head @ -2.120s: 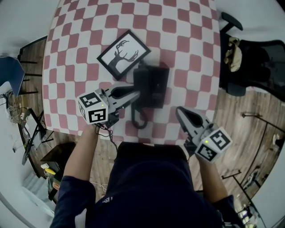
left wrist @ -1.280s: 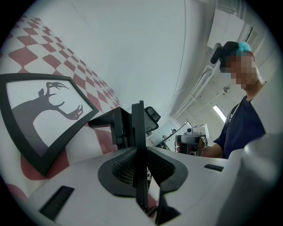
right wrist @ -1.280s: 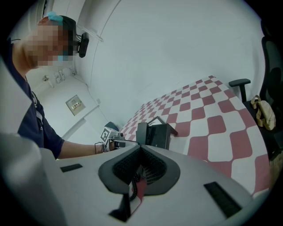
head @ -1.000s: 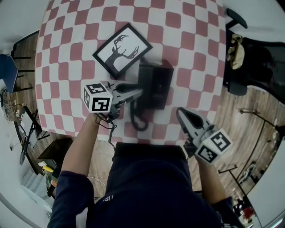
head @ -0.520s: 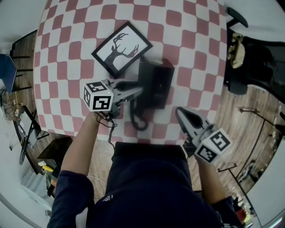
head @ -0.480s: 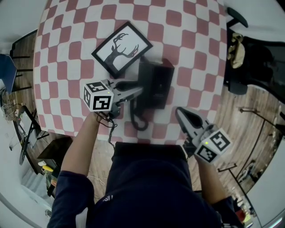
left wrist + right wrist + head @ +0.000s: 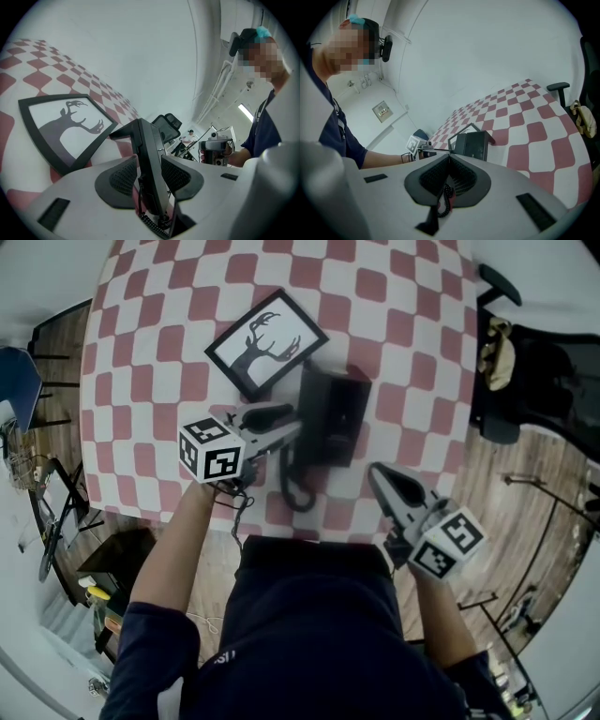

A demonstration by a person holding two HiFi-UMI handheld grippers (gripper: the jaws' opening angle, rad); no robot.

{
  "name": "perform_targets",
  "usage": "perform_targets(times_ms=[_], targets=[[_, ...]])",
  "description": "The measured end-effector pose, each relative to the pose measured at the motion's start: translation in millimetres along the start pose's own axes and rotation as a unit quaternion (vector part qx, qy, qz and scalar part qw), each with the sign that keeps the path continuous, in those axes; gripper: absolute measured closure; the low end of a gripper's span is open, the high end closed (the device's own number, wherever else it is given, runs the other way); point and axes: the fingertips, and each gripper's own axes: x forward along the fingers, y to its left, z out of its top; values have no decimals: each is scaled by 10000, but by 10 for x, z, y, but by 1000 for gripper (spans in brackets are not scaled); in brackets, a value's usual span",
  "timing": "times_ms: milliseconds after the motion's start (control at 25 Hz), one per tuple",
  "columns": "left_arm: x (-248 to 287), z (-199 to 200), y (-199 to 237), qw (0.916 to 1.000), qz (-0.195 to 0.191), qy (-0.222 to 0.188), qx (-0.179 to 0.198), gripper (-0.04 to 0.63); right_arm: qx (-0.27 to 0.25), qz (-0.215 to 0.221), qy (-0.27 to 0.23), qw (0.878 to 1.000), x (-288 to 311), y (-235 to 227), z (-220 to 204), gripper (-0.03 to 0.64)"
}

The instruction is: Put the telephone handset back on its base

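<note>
The telephone base stands on the checkered tablecloth, near the middle of the table's near edge. The handset lies along the base's left side and appears seated in its cradle, so the task looks nearly complete.

Left gripper: the jaws are spread wide and have just been opening. In the left gripper view the handset stands edge-on between the pads, and the pads no longer seem to press on it. This reads as a release after placement. The gripper approaches from the left so that it spans the handset's narrow width.

Right gripper: the jaws are pressed together and hold nothing. It is parked near the table's near edge, to the right of the base and apart from it, which keeps it out of the working area.

Surroundings:
- The coiled cord loops from the base toward the near edge, below the left gripper. It could snag during withdrawal.
- A framed deer silhouette lies just beside the base on its far-left side, limiting clearance there.
</note>
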Motion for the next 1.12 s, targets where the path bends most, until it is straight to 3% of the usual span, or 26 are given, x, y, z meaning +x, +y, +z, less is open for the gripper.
perform_targets(times_ms=[280, 600, 880, 1120], targets=[[-461, 306, -334, 9969, 396, -521, 428, 419, -173, 81, -248, 9995, -55, 156, 177, 600], [-962, 606, -969, 9872, 596, -1283, 733, 490, -415, 133, -507, 9978, -166, 381, 340, 600], [-1287, 790, -1481, 9753, 802, -1515, 1394, 523, -651, 128, -755, 9949, -337, 583, 484, 600], [-1497, 821, -1796, 9667, 945, -1715, 1650, 540, -772, 71, -924, 9927, -482, 703, 529, 600]])
